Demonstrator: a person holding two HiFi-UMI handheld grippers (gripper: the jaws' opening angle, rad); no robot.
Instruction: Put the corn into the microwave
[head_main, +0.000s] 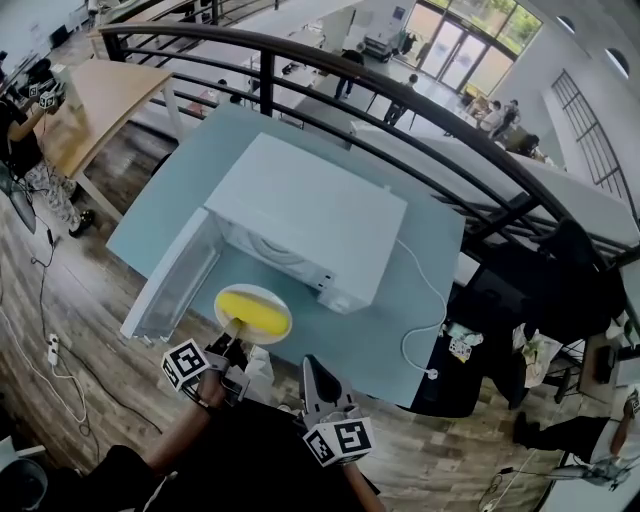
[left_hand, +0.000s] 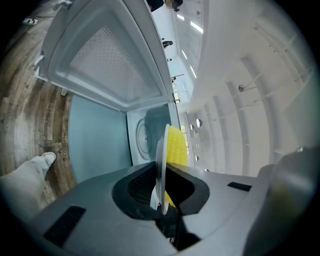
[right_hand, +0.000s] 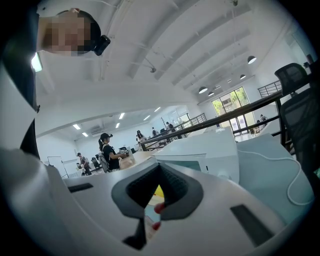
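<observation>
A white plate (head_main: 272, 298) carrying the yellow corn (head_main: 250, 311) hangs over the table just in front of the open white microwave (head_main: 305, 215). My left gripper (head_main: 235, 346) is shut on the plate's near rim. In the left gripper view the plate (left_hand: 161, 165) stands edge-on between the jaws, the corn (left_hand: 176, 146) on its right face, the microwave cavity (left_hand: 146, 136) beyond. My right gripper (head_main: 313, 368) hovers to the right near the table's front edge, shut and holding nothing. The right gripper view shows the microwave (right_hand: 205, 152) ahead past the right gripper (right_hand: 156, 200).
The microwave door (head_main: 172, 283) is swung open to the left; in the left gripper view the door (left_hand: 107, 62) fills the upper part. A white cable (head_main: 428, 318) trails over the light blue table (head_main: 430, 250) to the right. A black railing (head_main: 400, 95) runs behind.
</observation>
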